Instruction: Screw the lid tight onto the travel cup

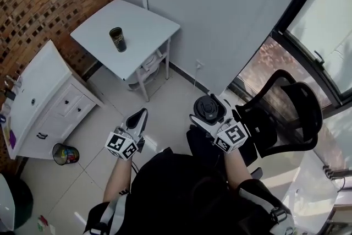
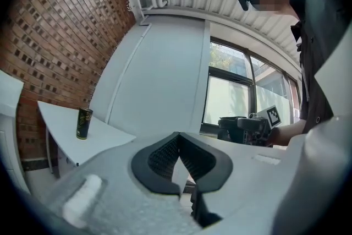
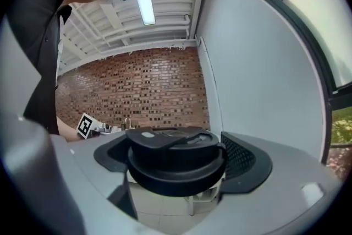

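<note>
My right gripper [image 3: 177, 169] clamped the lid [image 3: 176, 146]; left gripper [image 2: 179, 161] closed, empty. Cup [image 1: 117, 39] stood unheld on the table [image 1: 151, 25]: could spin or tip under twisting.

I see a brick wall [image 1: 33, 3], a white table [image 1: 146, 27], a white cabinet [image 1: 44, 102] on a tiled floor [image 1: 104, 146], and a big window [image 1: 324, 25].

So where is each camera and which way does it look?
Head view: on the person's head, looking down at table, cup, floor; shows both arms, left gripper shut, right gripper holding the lid.
Left gripper view: on that gripper, looking along its jaws toward cup and window; shows the person's body.
Right gripper view: on that gripper, looking past the lid at a brick wall; shows the person's body.
Shared: head and left gripper views both show the cup.
</note>
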Motion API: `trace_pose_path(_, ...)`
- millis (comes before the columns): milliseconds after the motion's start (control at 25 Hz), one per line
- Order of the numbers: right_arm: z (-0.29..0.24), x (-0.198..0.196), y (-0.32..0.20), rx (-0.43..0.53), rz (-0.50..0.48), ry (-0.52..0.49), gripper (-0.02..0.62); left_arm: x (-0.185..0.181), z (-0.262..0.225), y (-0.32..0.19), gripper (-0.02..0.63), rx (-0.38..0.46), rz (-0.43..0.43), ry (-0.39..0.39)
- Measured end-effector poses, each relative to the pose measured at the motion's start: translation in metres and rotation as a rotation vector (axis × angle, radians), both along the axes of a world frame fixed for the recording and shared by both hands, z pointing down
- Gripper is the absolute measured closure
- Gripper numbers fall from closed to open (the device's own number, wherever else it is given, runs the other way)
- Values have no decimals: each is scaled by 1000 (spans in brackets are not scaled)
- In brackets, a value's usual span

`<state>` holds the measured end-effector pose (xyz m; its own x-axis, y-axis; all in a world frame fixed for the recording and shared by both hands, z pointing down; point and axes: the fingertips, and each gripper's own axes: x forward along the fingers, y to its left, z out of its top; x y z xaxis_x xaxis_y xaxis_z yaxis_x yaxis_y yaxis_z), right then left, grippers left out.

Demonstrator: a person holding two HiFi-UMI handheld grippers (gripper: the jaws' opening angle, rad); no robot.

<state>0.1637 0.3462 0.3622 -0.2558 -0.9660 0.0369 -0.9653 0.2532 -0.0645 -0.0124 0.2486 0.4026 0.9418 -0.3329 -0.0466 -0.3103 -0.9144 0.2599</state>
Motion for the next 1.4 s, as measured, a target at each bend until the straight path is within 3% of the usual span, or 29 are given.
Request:
trace_pose_path(560,14,-69,-19,-12,-272,-89,121,-87,26,34,604,-69,-260,-85)
trace_pose_path(800,26,-70,-13,-47,-306,-136,121,-101,25,55,604,-78,-331,-98)
trace_pose_path(1040,32,-100,-22,-62,-432,-149,121,-118,24,72,604,-65,-397,-135)
trace_pose_path(1200,40,-128,-31,-86,-493,-148,121,-146,25,75,604,-70,-455,-127)
trace_pose_path(1400,23,-156,-57,-51,-529,-115,121,-172,16,39,604,-30,-488,-86)
